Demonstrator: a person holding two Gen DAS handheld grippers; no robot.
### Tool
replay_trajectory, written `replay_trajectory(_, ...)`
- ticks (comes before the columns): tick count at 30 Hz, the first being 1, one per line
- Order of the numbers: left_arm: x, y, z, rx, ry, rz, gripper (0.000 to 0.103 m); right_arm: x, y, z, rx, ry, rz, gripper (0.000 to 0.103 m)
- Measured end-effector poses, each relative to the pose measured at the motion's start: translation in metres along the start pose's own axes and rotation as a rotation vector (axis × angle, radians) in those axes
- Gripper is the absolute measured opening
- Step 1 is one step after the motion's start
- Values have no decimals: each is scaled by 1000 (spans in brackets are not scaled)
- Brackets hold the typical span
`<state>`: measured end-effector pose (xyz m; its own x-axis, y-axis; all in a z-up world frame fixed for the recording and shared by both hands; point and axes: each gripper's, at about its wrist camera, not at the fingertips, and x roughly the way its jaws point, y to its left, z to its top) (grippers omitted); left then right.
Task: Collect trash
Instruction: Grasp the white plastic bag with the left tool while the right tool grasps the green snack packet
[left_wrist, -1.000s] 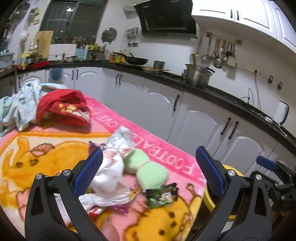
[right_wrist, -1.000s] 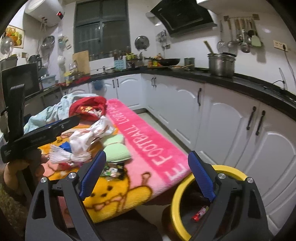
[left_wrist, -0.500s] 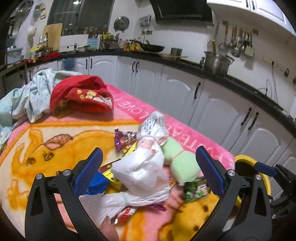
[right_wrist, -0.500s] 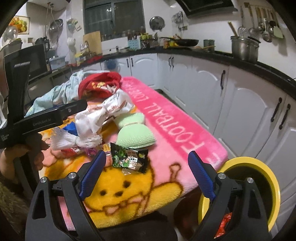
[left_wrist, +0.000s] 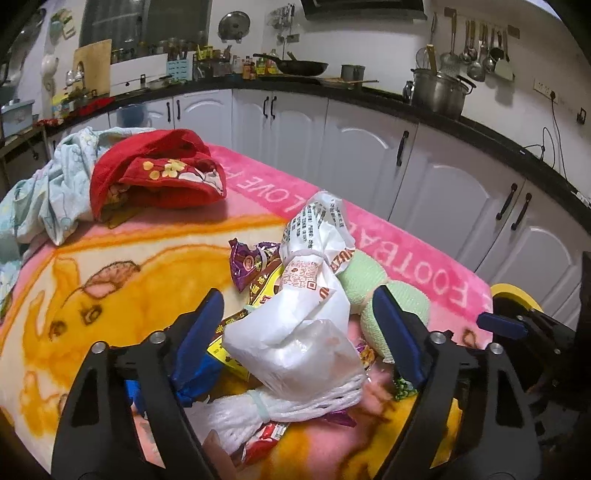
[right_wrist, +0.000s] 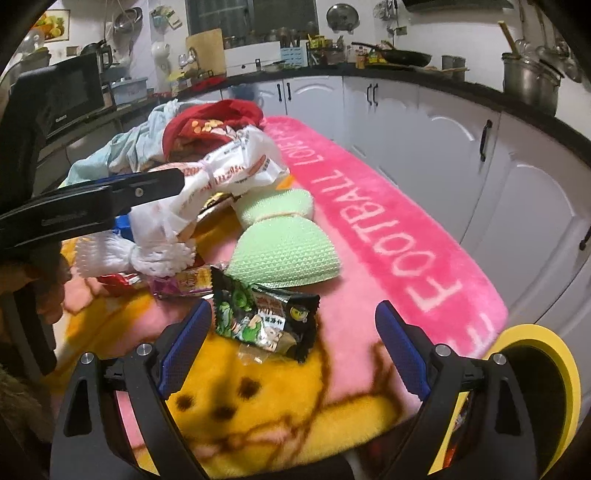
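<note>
Right now a pile of trash sits on a fuzzy pink and yellow blanket that says FOOTBALL along its pink edge. The left gripper has its blue jaws on each side of a crumpled white plastic bag. The jaws have just been closing in, but the pads do not press the bag, so it is not gripped. Under the bag lie a white foam net, a purple snack wrapper, a yellow wrapper and a red wrapper. Just beside the bag is a light green knitted thing tied in the middle like a bow. The right gripper hangs wide open and holds nothing. A black and green snack packet lies on the blanket between its two blue jaws, closer to the left one, and no pad touches it. In the right wrist view the left gripper reaches in from the side, next to the white bag, with a hand holding it. A round bin with a yellow rim stands past the end of the blanket, low and near the right jaw. A red cloth with flowers and a pale blue cloth lie at the far end of the blanket. White cabinets run along behind.
</note>
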<state>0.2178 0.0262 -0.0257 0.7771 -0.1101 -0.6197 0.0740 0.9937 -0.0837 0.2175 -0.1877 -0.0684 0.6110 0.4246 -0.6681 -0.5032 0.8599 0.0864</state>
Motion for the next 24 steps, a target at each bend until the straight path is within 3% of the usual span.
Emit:
replay_trajectory(4,6,2,-1,-5,30,-9,65,13,-6,0,11,30,23,86)
replay_trajectory(7,8,1,-3,-2,39,-6,60,18,-8,0,18,47,42,79)
replay_trajectory(10,9,2,-4,-9,44,-18,56,20,-9,-1,17,59,66,70)
replay_trajectory(15,8,0,-5,-9,44,-27,47,19,-3,-1,-14,61,94,43)
replay_trajectory(24,3,-1,-6,-24,40,-43,36,9,0,-1,-48,42,90,21)
